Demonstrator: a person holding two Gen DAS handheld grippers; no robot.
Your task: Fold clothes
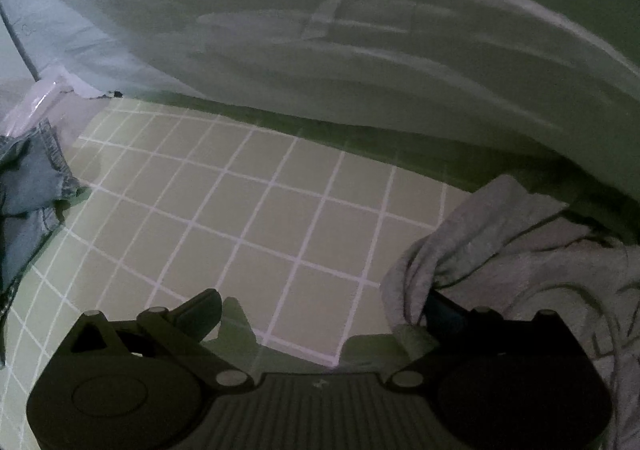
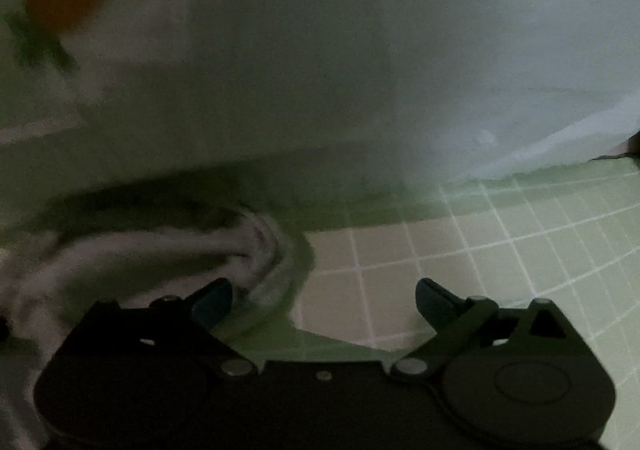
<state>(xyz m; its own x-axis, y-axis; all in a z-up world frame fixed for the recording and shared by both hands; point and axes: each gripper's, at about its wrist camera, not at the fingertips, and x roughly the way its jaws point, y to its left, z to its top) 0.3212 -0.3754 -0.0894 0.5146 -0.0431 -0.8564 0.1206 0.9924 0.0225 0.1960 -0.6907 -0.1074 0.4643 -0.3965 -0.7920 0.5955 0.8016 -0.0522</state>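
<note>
Grey garment lies crumpled on green gridded mat.

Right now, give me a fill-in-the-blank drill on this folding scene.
1. The crumpled grey cotton garment lies on a green mat printed with a white ____.
2. The left hand-held gripper has its jaws ____.
3. The crumpled ____ denim garment lies at the mat's left edge.

Missing: grid; open; blue
</note>
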